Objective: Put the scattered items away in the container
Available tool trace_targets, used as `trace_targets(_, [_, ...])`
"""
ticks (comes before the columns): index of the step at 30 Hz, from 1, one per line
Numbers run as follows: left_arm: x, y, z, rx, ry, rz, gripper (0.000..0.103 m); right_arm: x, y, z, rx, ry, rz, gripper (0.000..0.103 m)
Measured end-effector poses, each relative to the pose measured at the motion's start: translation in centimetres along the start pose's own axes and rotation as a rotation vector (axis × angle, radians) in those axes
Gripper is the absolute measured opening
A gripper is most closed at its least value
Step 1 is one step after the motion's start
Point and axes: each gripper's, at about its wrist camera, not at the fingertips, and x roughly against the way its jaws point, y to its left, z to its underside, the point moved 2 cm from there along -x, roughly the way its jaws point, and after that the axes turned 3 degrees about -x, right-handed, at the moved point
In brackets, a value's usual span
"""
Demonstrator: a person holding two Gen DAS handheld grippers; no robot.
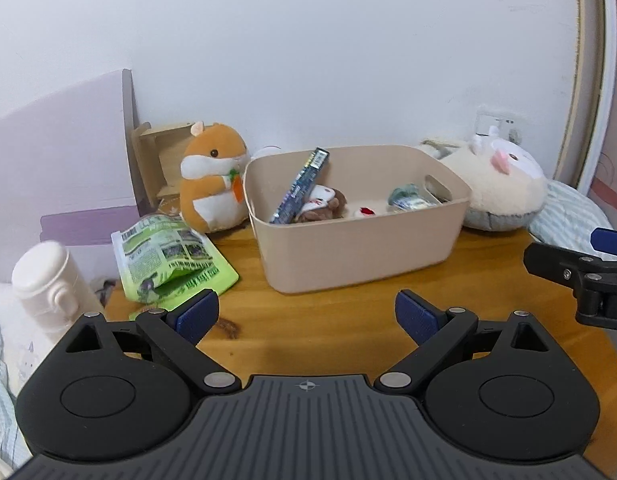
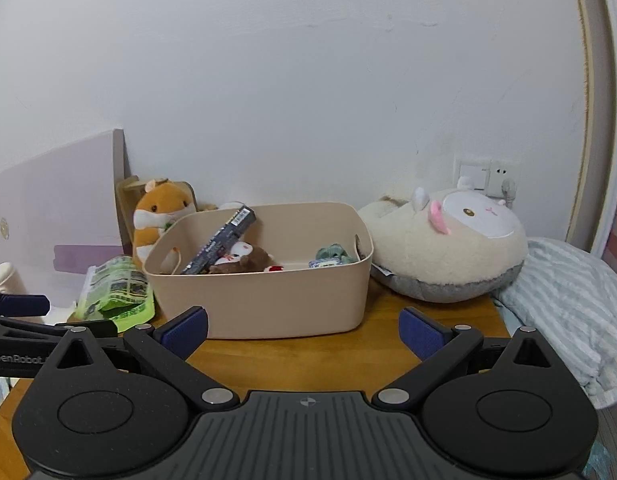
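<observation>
Both your left claw [image 1: 307, 316] and right claw [image 2: 303, 330] are spread wide and empty, and the green pouch [image 1: 170, 262] sits crumpled on the tabletop [image 1: 328, 320] just left of the bin [image 1: 360, 256]. That bag looks floppy, so pinch a loose corner and it'll probably fold and slip out, and swinging it in could bump the dark box [image 1: 300, 186] leaning on the rim

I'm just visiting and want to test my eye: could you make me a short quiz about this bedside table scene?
1. True or false: the left gripper holds something.
2. Which lies outside the beige bin? A) dark long box B) green pouch C) brown plush toy
3. What does the orange hamster plush hold?

Key: 1. False, its jaws are open and empty, as are the right gripper's. 2. B. 3. A carrot.
</observation>
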Motion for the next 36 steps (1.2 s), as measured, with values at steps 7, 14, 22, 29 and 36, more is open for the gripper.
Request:
trace_targets(7, [3.7, 0.0, 2.8, 0.061, -0.018, 0.031, 0.097, 4.4, 0.6, 2.6, -0.023, -0.046, 0.024, 0.103])
trace_targets(14, [7.3, 0.0, 5.7, 0.064, -0.031, 0.004, 0.097, 8.2, 1.0, 5.5, -0.02, -0.051, 0.035, 0.103])
trace_targets(22, [11.3, -1.2, 8.6, 0.035, -0.062, -0.001, 0.097, 12.0, 1.0, 8.9, -0.048, -0.058, 0.036, 0.103])
trace_targets(29, [13.2, -2.5, 11.0, 0.026, -0.023, 0.055, 0.097, 14.2, 1.8, 10.4, -0.012, -0.053, 0.04, 0.103])
trace_targets(36, [13.7, -2.3, 12.4, 0.042, 0.015, 0.048, 0.097, 15.4, 1.9, 11.6, -0.007, -0.051, 0.055, 0.103])
